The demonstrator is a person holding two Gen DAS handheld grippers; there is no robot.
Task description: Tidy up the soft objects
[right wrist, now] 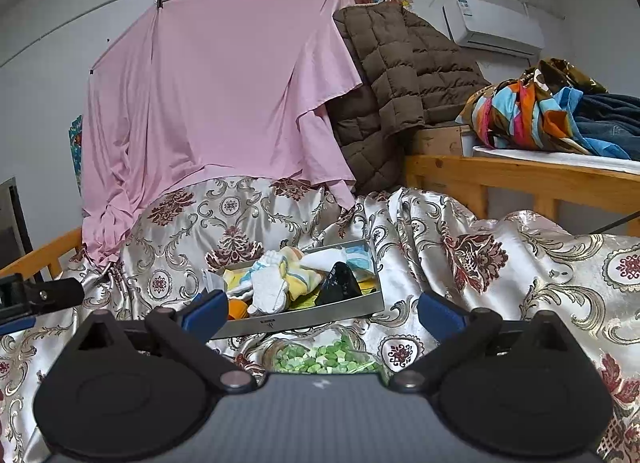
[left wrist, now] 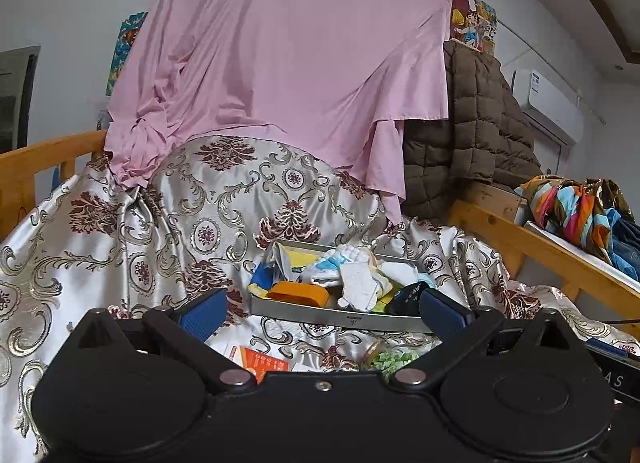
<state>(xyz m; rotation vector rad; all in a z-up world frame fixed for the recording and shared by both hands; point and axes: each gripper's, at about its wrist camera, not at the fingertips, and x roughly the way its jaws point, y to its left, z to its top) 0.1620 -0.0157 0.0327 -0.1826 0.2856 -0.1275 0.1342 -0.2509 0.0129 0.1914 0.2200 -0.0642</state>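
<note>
Metal tray (left wrist: 340, 317) of small soft items, far of both grippers.
Left gripper (left wrist: 322, 313) and right gripper (right wrist: 318, 313): fingers released, spread wide, grasping nothing.

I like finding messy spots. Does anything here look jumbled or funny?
Yes. The small socks and cloths are heaped in the shallow grey metal tray on the patterned satin bedspread, unsorted: a white fuzzy sock lies across the pile and a black sock leans near the front rim.

Brocade-covered bed (right wrist: 500, 263), grey tray (right wrist: 320, 313) (sock-filled), green-star dish (right wrist: 324, 359)
</note>
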